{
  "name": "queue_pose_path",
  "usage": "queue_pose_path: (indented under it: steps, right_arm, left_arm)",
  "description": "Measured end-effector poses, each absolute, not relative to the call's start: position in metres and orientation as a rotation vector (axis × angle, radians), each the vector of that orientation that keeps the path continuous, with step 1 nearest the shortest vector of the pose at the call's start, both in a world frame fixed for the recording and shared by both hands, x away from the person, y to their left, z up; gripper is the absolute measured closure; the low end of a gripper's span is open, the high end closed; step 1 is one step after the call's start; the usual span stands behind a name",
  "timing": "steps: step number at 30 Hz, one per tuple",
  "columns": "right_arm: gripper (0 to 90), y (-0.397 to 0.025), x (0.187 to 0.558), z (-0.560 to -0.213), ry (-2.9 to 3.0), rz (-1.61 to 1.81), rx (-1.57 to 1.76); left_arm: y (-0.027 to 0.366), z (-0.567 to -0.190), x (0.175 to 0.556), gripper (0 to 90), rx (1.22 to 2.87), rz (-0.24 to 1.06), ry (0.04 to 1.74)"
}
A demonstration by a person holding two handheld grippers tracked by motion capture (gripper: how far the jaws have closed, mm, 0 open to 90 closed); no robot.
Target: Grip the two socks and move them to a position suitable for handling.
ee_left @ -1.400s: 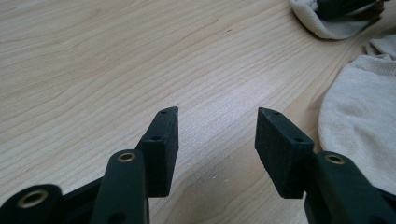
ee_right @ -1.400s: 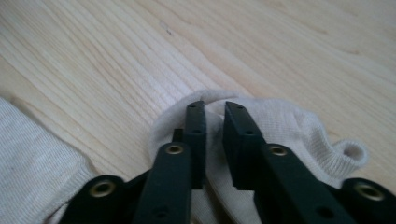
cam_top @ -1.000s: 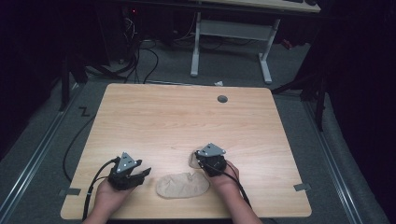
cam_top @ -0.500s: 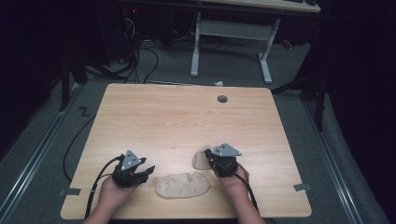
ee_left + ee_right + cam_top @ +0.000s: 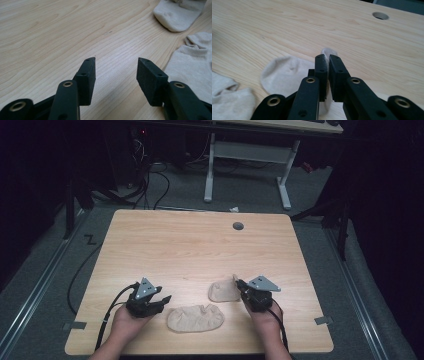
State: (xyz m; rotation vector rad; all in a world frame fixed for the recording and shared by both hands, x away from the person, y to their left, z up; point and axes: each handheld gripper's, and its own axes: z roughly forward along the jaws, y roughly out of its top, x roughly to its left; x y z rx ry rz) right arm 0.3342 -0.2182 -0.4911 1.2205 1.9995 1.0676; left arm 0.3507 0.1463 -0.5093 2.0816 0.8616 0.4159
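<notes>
Between right claw [image 5: 327, 75] jaws: small sock [image 5: 284, 75], pinched.

Wooden table [image 5: 190, 245] with a round grommet hole [image 5: 238, 226]; white desk frame [image 5: 247, 157] behind.

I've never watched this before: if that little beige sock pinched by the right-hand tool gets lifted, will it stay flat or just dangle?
Probably dangle. The small sock is thin knit cloth, and the right tool pinches only one edge, so the rest should droop. It looks light and unlikely to slip, since the jaws are shut tight on the fabric. It won't roll or break.
</notes>
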Motion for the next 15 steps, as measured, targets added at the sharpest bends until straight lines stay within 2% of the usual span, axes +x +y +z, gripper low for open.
queue_pose_path:
  steps: [9,15]
  right_arm:
    - [81.9,-0.256,0.326,-0.496,1.928,1.036,1.339]
    - [79.7,-0.263,0.327,-0.499,1.935,0.989,1.347]
  left_arm:
    - [0.136,-0.508,0.355,49.9,2.095,0.401,0.841]
    - [0.135,-0.509,0.355,49.9,2.105,0.399,0.837]
